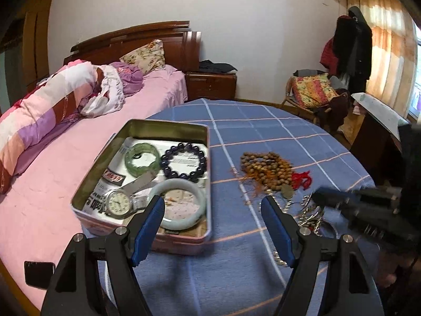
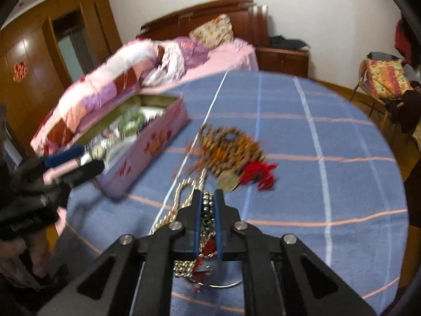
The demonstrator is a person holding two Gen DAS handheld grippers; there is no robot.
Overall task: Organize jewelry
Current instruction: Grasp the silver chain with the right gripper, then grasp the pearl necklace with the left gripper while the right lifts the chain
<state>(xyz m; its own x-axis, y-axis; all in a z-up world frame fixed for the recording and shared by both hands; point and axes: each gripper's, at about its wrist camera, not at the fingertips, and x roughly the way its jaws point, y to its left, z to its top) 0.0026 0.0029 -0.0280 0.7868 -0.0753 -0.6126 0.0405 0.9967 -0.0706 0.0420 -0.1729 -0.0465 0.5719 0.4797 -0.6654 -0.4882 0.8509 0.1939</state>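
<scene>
Right gripper (image 2: 208, 197) fingers pinch silver chain (image 2: 184, 192), trailing left-forward toward tin (image 2: 147, 144).

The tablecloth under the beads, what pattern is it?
The tablecloth is blue, checked with white and pale orange lines; the left wrist view shows it best.

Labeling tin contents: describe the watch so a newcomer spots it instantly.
Find the open pink tin on the blue checked cloth. The watch lies in its near-left corner, beside the pale bangle. It alone has a round dial and metal band.
</scene>
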